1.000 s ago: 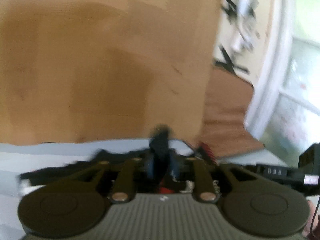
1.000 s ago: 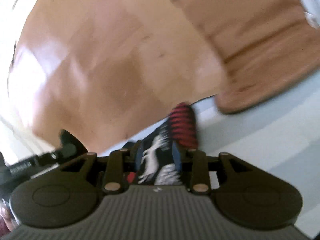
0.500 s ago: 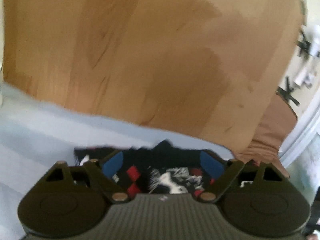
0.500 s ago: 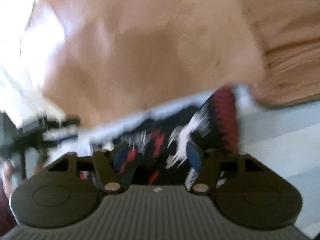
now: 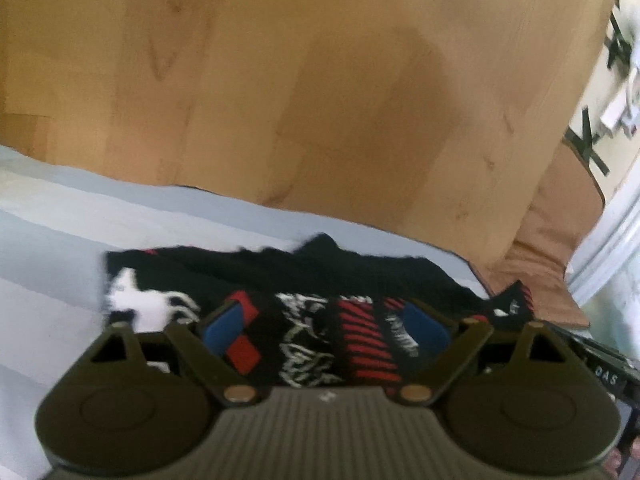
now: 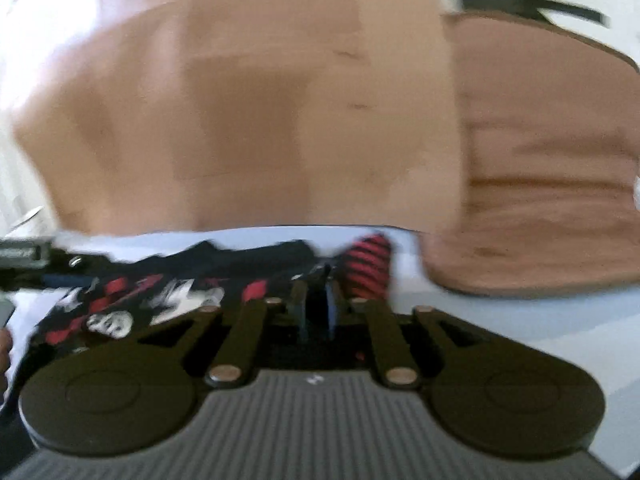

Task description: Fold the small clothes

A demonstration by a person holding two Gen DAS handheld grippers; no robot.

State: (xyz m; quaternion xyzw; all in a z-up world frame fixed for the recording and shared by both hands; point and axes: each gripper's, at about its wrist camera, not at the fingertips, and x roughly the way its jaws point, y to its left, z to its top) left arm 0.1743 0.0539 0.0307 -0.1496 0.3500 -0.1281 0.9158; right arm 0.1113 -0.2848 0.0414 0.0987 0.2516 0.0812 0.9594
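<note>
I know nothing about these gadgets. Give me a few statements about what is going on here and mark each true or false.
1. The left gripper has its fingers spread wide. True.
2. The right gripper has its fingers spread wide. False: they are nearly together.
3. The garment is plain white. False: it is black with red and white print.
4. The garment lies on a pale blue striped cloth. True.
5. A wooden floor shows beyond the cloth. True.
</note>
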